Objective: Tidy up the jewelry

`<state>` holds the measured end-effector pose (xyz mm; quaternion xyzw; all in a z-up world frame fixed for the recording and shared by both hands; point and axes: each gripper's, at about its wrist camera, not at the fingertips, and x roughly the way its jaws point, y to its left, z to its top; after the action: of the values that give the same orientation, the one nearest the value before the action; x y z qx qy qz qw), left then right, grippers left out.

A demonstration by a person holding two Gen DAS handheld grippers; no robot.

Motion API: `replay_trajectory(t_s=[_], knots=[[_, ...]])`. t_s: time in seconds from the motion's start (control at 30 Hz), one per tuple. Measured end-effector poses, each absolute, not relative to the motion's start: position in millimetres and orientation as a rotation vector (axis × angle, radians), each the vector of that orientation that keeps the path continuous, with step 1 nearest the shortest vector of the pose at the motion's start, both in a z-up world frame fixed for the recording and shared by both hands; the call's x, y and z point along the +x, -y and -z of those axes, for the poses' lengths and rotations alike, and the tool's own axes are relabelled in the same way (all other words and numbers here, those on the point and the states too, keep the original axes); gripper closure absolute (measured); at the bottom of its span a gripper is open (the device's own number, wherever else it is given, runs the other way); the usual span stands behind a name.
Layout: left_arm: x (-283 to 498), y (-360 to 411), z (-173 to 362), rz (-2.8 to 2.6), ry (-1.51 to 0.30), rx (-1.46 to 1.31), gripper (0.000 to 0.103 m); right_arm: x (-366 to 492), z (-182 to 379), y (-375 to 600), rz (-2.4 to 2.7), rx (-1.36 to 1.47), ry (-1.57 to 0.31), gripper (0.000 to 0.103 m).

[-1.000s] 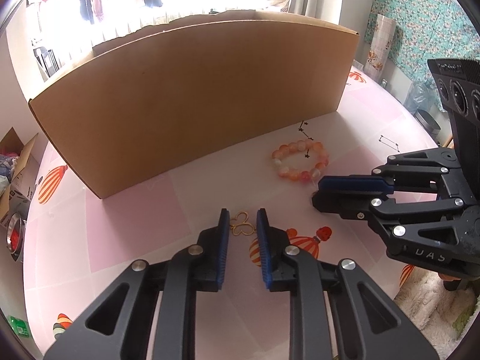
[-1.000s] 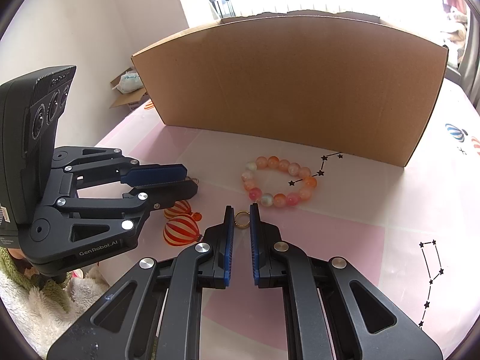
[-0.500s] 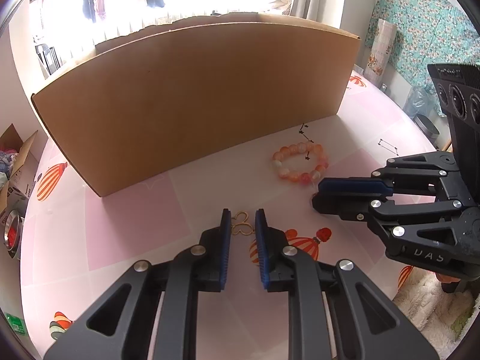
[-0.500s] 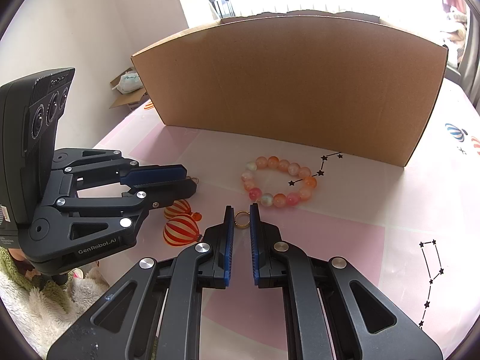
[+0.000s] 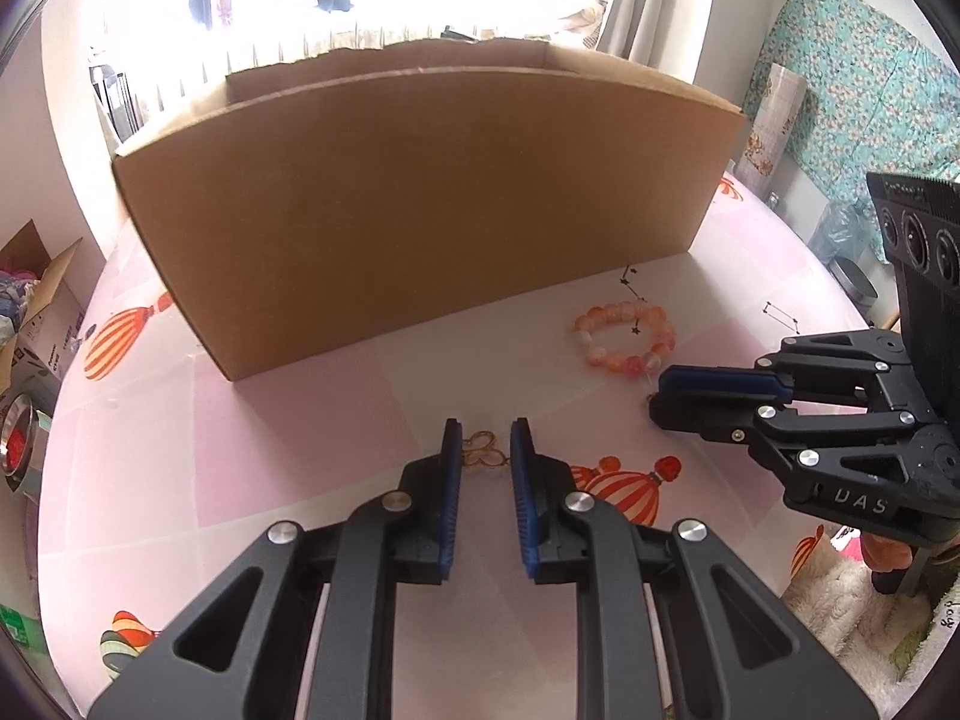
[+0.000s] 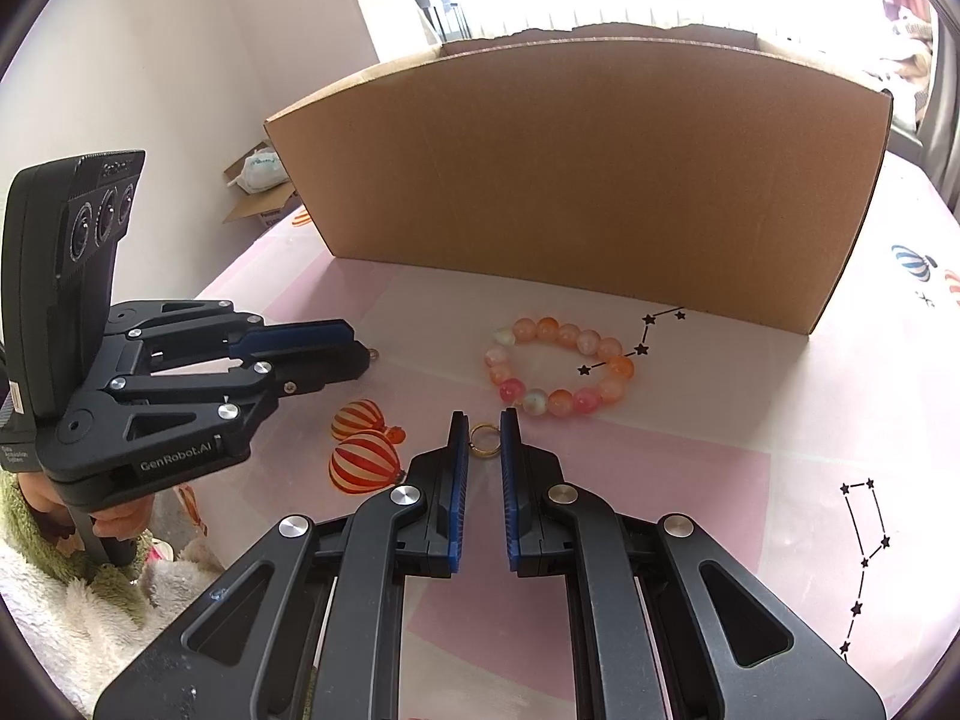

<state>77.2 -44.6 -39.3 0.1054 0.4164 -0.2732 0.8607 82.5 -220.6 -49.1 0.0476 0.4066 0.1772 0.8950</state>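
A: Where does everything sit relative to the cardboard box [image 6: 576,180]?

B: In front of it, on the counter [image 6: 690,420]. The bead bracelet [image 6: 561,369] lies nearest. The right gripper [image 6: 485,441] is clamped on a gold ring [image 6: 483,439]; the left gripper [image 5: 486,456] pinches a gold earring [image 5: 482,453].

A: Advice?

B: Lift straight, keep both grips firm, clear the box wall. Only the left view shows the earring's clover loops.

A teal floral cloth [image 5: 864,84] hangs beyond the balloon-printed tablecloth [image 5: 300,408].
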Motion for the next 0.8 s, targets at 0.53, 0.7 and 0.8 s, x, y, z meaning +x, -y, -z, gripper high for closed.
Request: replay_trajectory(t_s=[0.53,0.7,0.8], knots=[[66.8,32.9,22.8,0.549,-0.822,0.217,0.088,75.0,38.6,216.2,-0.349,0.059,-0.839,0.087],[66.0,31.2,20.5,0.548,-0.814,0.218,0.088,80.2,42.0,210.5,-0.343,0.035,-0.849,0.086],[66.6,31.9,21.2,0.549,-0.817,0.220,0.088,84.1,46.1,207.5,-0.344,0.023,-0.861,0.086]])
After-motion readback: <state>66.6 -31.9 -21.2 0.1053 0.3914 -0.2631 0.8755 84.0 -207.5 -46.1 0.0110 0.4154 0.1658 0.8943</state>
